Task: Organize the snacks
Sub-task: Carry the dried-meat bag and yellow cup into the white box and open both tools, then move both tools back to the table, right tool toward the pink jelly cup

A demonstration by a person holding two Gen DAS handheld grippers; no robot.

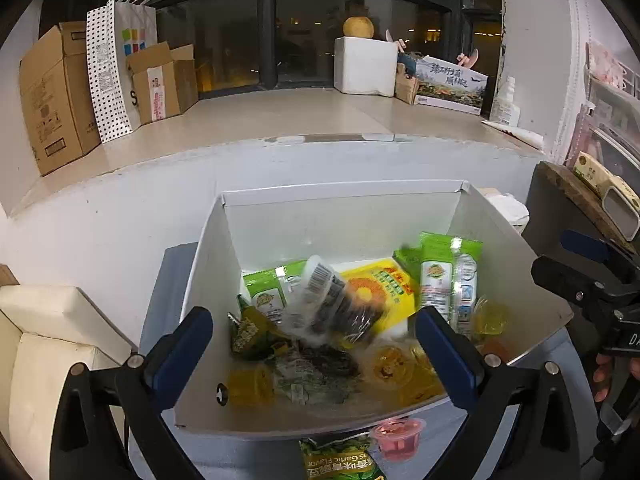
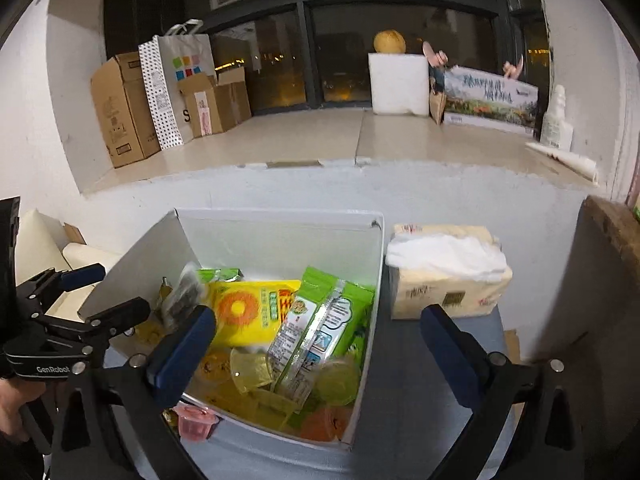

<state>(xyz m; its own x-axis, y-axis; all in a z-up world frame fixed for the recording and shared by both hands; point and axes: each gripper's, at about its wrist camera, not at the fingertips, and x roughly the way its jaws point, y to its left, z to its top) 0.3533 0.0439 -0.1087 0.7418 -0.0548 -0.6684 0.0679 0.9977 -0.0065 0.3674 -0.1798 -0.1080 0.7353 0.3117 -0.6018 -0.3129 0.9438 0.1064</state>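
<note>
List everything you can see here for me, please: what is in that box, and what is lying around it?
box: one, white, open, on the grey surface below the sill
yellow packet: one, sunflower print, in the box
green packets: at least three, in the box
dark snack in clear wrap: one, blurred, over the box middle
jelly cups: several, yellow and orange, on the box floor
pink jelly cup: one, outside, at the box's near wall
green garlic-flavour bag: one, outside, beside the pink cup
tissue pack: one, cream, right of the box
cardboard cartons: two, brown, left on the sill
left gripper: blue jaws open
right gripper: blue jaws open
</note>
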